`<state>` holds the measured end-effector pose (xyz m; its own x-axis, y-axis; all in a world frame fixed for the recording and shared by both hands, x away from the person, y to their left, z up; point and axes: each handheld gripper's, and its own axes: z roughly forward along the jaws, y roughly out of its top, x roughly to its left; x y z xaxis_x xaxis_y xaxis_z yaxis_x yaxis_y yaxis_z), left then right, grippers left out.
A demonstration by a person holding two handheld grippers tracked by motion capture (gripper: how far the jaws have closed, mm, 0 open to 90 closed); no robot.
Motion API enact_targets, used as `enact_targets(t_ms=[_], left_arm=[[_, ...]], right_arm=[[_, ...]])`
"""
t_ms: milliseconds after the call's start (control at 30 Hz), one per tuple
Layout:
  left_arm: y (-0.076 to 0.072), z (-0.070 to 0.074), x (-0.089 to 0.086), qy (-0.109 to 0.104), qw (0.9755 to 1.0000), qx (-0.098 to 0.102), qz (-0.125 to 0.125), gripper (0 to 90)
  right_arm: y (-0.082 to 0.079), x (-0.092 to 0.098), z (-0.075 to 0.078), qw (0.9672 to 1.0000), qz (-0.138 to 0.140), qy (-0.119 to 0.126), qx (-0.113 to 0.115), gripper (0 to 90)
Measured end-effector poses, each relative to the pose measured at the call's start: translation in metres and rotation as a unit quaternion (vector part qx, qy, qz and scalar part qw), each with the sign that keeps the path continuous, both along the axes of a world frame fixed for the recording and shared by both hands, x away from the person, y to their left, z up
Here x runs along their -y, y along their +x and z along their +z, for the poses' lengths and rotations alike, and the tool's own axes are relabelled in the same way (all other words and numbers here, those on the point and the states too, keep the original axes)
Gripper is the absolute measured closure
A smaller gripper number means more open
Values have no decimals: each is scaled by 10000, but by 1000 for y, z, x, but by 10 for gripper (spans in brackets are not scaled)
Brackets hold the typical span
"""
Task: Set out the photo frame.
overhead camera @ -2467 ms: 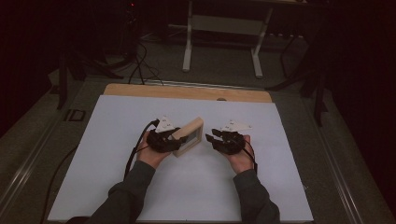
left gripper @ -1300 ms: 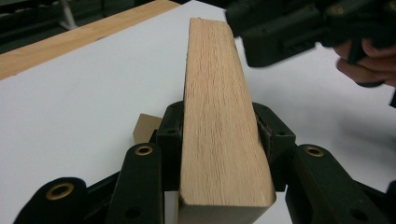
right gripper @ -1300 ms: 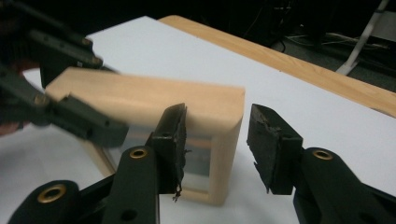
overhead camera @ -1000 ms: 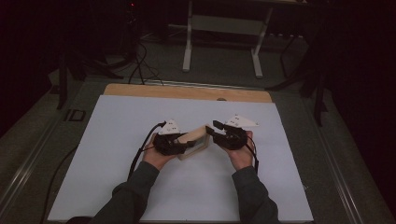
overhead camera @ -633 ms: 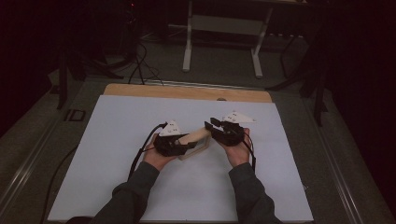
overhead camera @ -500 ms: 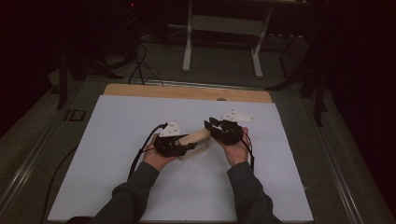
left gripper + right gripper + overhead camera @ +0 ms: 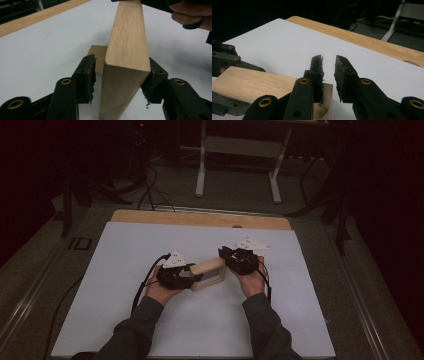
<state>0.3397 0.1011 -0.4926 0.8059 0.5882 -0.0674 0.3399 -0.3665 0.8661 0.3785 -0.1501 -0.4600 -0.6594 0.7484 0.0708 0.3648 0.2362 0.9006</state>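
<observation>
Your left gripper (image 7: 117, 82) has just been opening, its jaws loosely around the wooden block (image 7: 126, 62). The block's long axis runs toward your right gripper (image 7: 329, 72), which has been closing beside its far end, above the table (image 7: 125, 255).

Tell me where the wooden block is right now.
In the high view the wooden block sits mid-table above the white sheet, spanning between the left gripper and the right gripper.
</observation>
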Motion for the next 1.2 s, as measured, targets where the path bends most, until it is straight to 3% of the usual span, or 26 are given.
enact_targets(t_ms=[233, 467, 767, 1033, 1200], left_arm=[[-1, 1, -1, 110, 9999, 82, 84, 549], [4, -1, -4, 18, 9997, 7, 246, 568], [8, -2, -5, -61, 9996, -20, 276, 565], [9, -2, -4, 15, 9995, 30, 305, 559], [8, -2, -4, 71, 9995, 86, 279, 567]], right_arm=[[0, 1, 0, 10000, 10, 7, -17, 765], [0, 2, -1, 10000, -15, 65, -40, 773], [1, 1, -1, 9998, -34, 154, -90, 800], [2, 0, -1, 9997, -53, 155, -159, 818], [1, 2, 2, 9999, -92, 48, -104, 715]])
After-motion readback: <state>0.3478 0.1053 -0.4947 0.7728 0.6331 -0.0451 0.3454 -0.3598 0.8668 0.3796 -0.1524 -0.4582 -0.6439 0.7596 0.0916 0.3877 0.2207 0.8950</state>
